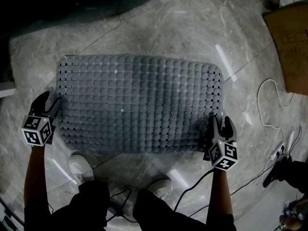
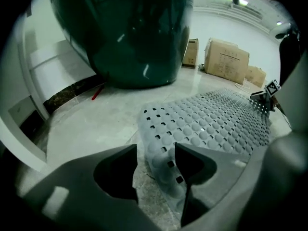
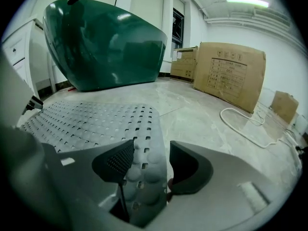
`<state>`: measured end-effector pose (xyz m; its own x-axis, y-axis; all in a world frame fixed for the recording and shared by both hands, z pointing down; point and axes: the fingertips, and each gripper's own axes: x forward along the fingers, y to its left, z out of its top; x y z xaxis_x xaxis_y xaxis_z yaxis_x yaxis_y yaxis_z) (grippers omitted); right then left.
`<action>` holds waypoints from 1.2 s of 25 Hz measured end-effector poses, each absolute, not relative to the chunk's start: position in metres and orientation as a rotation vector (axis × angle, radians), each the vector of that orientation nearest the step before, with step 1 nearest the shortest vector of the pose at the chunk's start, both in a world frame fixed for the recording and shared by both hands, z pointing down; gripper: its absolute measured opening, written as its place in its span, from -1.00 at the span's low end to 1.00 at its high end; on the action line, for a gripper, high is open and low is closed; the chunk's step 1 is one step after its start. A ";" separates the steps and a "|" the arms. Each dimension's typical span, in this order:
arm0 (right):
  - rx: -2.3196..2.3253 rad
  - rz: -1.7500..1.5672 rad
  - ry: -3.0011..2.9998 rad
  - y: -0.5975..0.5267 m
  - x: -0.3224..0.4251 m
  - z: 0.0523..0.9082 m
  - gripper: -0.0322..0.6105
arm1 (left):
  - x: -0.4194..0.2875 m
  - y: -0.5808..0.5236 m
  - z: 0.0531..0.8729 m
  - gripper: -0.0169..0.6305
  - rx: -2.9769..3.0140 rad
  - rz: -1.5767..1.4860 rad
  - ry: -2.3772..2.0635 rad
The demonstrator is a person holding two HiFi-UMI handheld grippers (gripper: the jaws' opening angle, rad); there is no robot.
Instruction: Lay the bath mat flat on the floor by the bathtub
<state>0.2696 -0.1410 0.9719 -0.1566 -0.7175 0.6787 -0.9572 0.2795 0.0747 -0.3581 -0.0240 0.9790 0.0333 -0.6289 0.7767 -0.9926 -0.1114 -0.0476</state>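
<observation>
Floor (image 1: pixel 192 28): grey marbled stone that reflects the ceiling lights and fills most of my head view.
Bathtub (image 3: pixel 103 44): dark green and rounded. It stands on the floor beyond the mat's far long edge.
Bath mat (image 1: pixel 139 102): grey, studded with bumps and punched with small square holes. It is spread out on the floor near the bathtub but apart from it, with one long side toward the tub and the other toward my feet.
Cardboard boxes (image 3: pixel 231 73): brown, standing on the floor off to my right, well apart from the mat.
Left gripper (image 1: pixel 49 105): at the mat's near left corner. My jaws stand wide, with the corner strip of the mat between them. There is a clear gap on one side. The strip seems to lean on the other jaw, though I cannot be sure it touches.
Right gripper (image 1: pixel 220 124): at the mat's near right corner. My jaws are spread wide, with the mat's edge between them and neither pad pressing on it.
Shoes (image 1: pixel 82 167): white, planted just behind the mat's near edge.
Cable (image 3: pixel 245 124): white, looped on the floor to the right, clear of the mat.
</observation>
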 end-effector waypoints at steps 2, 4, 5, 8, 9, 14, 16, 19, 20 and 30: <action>1.500 0.490 -1.944 -0.141 0.268 0.970 -0.14 | -0.356 -0.025 0.979 -0.21 1.809 0.894 -1.648; 1.513 0.433 -1.923 -0.142 0.270 0.965 -0.15 | -0.351 -0.030 0.977 -0.23 1.833 0.893 -1.648; 1.519 0.399 -1.916 -0.144 0.271 0.962 -0.16 | -0.346 -0.037 0.973 -0.23 1.848 0.887 -1.654; 1.511 0.395 -1.963 -0.147 0.266 0.957 -0.24 | -0.337 -0.052 0.964 -0.26 1.884 0.886 -1.661; 1.515 0.403 -1.982 -0.147 0.264 0.955 -0.30 | -0.337 -0.054 0.964 -0.31 1.892 0.888 -1.660; 1.523 0.423 -2.021 -0.150 0.252 0.946 -0.67 | -0.331 -0.056 0.969 -0.48 1.919 0.885 -1.638; 1.538 0.427 -2.046 -0.153 0.246 0.937 -0.73 | -0.328 -0.059 0.963 -0.52 1.931 0.873 -1.643; 1.521 0.446 -2.077 -0.150 0.231 0.930 -0.75 | -0.324 -0.057 0.957 -0.65 1.940 0.859 -1.647; 1.514 0.443 -2.075 -0.148 0.227 0.930 -0.82 | -0.324 -0.056 0.956 -0.79 1.939 0.855 -1.648; 1.390 0.481 -2.130 -0.141 0.172 0.902 -0.82 | -0.308 -0.061 0.927 -0.94 1.890 0.753 -1.667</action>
